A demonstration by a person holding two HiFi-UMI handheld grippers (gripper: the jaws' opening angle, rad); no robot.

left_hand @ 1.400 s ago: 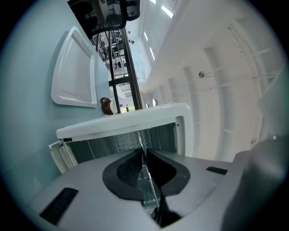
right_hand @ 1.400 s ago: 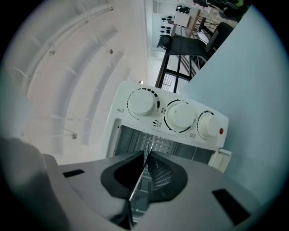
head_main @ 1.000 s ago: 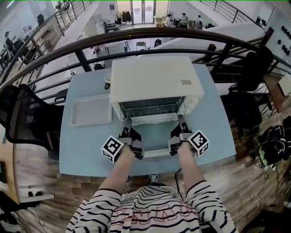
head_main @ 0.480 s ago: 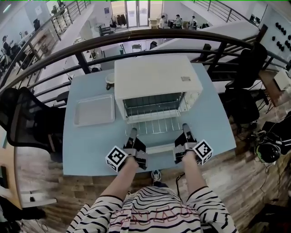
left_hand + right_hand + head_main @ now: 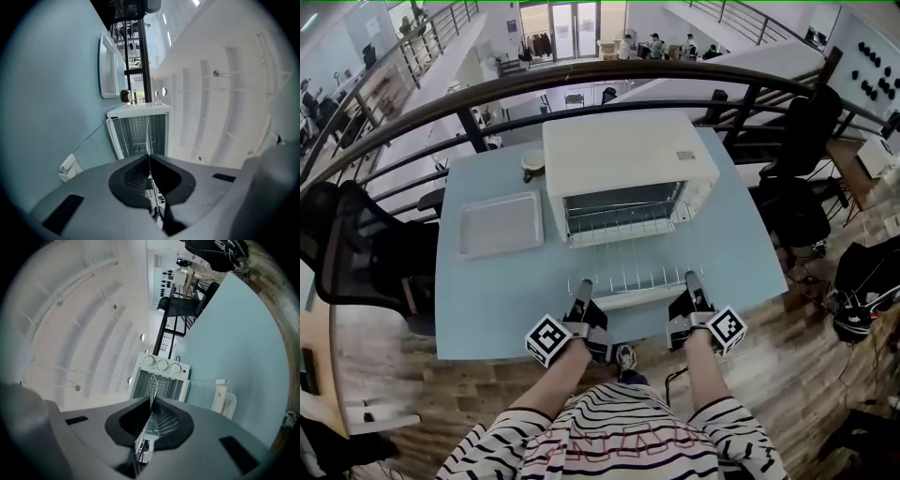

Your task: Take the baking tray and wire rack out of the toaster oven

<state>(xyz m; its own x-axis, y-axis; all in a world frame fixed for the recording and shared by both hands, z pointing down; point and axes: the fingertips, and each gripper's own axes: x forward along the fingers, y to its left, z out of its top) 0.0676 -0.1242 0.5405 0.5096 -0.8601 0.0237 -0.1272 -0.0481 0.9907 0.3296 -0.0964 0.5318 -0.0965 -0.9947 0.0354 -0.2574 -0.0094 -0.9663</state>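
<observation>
At the near edge of the table (image 5: pixel 487 309), the left gripper (image 5: pixel 581 284) and right gripper (image 5: pixel 692 278) each clamp the front of the rack (image 5: pixel 633 278), holding it level over the open door (image 5: pixel 623 302), just before the oven (image 5: pixel 628 155). The tray (image 5: pixel 499 223) lies on the table left of the oven.

Round thing (image 5: pixel 532 163) (small) beside toaster oven (image 5: pixel 628 155) is unidentifiable.

Jaws of right gripper (image 5: pixel 151 401) pinched on wire rack (image 5: pixel 162 421) edge. Farther off: toaster oven (image 5: pixel 182 383), three knobs (image 5: pixel 162 365), glass door (image 5: pixel 204 390) open over blue table (image 5: pixel 234 333).
</observation>
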